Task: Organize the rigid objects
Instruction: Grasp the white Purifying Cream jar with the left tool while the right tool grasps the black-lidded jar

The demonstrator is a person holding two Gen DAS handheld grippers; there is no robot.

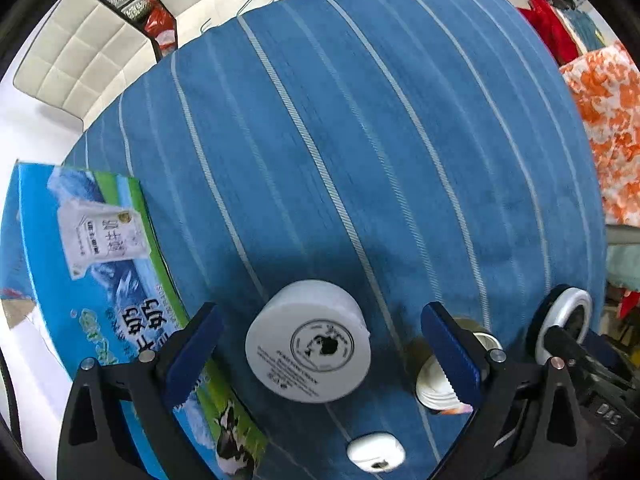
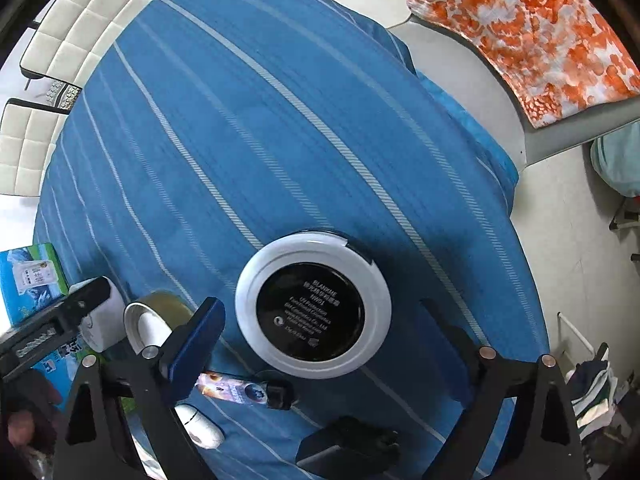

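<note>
A white round jar (image 1: 308,344) lies on its side on the blue striped cloth (image 1: 340,140), between the open fingers of my left gripper (image 1: 320,352), untouched. A tape roll (image 1: 436,384) sits just behind its right finger, and a small white case (image 1: 376,450) lies below. My right gripper (image 2: 320,344) is open around a round white compact with a black base (image 2: 312,316). A tape roll (image 2: 156,320), a purple tube with a black cap (image 2: 244,392), a white case (image 2: 204,428) and a black object (image 2: 348,444) lie near it.
A blue milk carton box (image 1: 100,280) stands at the left on the cloth; it also shows in the right wrist view (image 2: 28,276). White padded chairs (image 2: 72,40) stand behind the table. An orange patterned cloth (image 2: 520,32) lies on a neighbouring surface at right.
</note>
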